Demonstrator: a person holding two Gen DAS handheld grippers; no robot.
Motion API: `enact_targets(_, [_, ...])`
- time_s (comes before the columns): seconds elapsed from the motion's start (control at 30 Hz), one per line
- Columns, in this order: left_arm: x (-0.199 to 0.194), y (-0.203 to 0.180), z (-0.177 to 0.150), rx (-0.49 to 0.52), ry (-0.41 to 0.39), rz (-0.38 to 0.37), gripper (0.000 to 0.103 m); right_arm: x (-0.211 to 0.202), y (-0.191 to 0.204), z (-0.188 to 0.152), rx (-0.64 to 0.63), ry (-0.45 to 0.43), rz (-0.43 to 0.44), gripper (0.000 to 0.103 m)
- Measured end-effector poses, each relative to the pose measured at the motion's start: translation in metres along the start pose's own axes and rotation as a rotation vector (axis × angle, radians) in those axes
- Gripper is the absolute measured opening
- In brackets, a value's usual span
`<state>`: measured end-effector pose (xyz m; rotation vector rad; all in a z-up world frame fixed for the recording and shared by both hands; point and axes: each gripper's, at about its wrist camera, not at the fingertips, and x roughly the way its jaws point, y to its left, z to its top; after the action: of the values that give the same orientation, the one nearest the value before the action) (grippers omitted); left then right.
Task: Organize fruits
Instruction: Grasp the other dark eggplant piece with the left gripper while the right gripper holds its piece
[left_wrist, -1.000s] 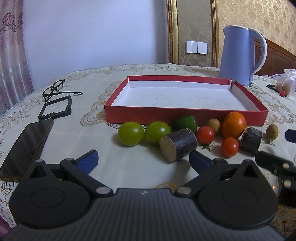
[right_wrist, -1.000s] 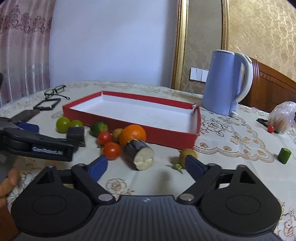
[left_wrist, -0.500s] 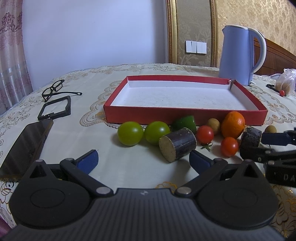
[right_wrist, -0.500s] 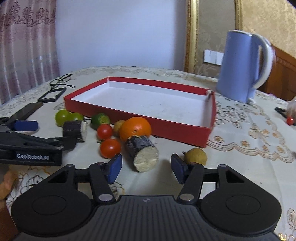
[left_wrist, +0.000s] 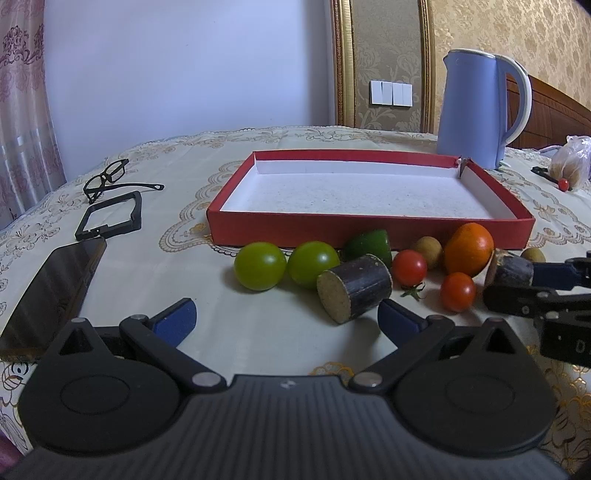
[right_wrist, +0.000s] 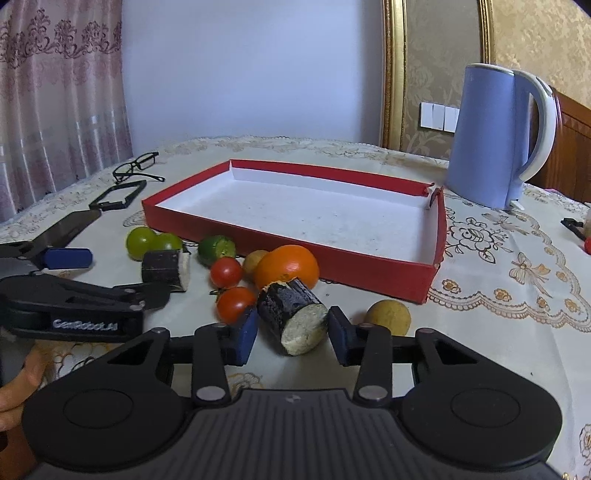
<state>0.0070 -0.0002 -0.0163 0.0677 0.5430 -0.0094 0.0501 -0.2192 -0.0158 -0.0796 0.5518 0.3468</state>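
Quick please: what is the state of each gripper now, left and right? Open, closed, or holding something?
Left gripper: open, holding nothing.
Right gripper: open, its fingers on either side of a dark sugarcane piece, not yet closed on it.

Red tray (left_wrist: 369, 236), white inside; blue kettle (left_wrist: 476, 110); cream tablecloth (left_wrist: 184, 192), gold lace pattern; orange fruit (left_wrist: 469, 249).

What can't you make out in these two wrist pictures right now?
- Right gripper: whether its pads touch the sugarcane piece; left wrist view hides contact behind the fingers.
- Plastic bag: contents too small; cut off by the right wrist view's edge.
- Phone: near end hidden behind the left gripper.
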Motion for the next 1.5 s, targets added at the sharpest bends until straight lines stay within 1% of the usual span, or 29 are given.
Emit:
enact_targets(0.1, [0.0,0.001,0.0,0.002,-0.002,-0.003,0.103,-0.003,0.001,-0.002,-0.007,-0.009,-0.016,0.041])
enact_targets(0.33, [-0.002,0.0,-0.001,0.021,-0.01,-0.008,0.103,-0.012,-0.001,-0.011,0.003,-0.02,-0.015,0.041])
enact_targets(0.57, [0.001,0.003,0.003,-0.009,0.007,-0.078,0.103,-0.011,-0.006,-0.016,0.031,-0.031,-0.008,0.041])
enact_targets(0.67, [0.0,-0.002,0.005,0.001,-0.006,-0.07,0.102,-0.011,-0.007,-0.017,0.042,-0.037,-0.001,0.041])
enact_targets(0.73, [0.0,-0.007,0.007,0.0,-0.009,-0.062,0.096,-0.011,-0.01,-0.017,0.058,-0.038,0.01,0.041])
enact_targets(0.77, [0.0,-0.009,0.008,-0.003,-0.006,-0.065,0.089,-0.011,-0.011,-0.017,0.065,-0.039,0.014,0.041])
enact_targets(0.83, [0.004,-0.014,0.011,-0.005,0.014,-0.069,0.081,-0.011,-0.012,-0.017,0.072,-0.04,0.019,0.041])
enact_targets(0.9, [0.009,-0.018,0.011,-0.006,0.039,-0.069,0.058,-0.011,-0.012,-0.017,0.076,-0.04,0.021,0.041])
enact_targets(0.93, [0.009,-0.018,0.011,-0.015,0.041,-0.083,0.053,-0.011,-0.012,-0.018,0.076,-0.041,0.023,0.041])
enact_targets(0.97, [0.008,-0.017,0.011,-0.026,0.037,-0.091,0.041,-0.012,-0.013,-0.018,0.077,-0.041,0.024,0.041])
enact_targets(1.2, [0.0,-0.005,0.007,-0.067,0.012,-0.118,0.041,-0.013,-0.015,-0.018,0.092,-0.046,0.034,0.041])
enact_targets(1.5, [-0.014,-0.005,0.01,-0.02,-0.053,-0.058,0.041,-0.015,-0.019,-0.02,0.123,-0.064,0.031,0.041])
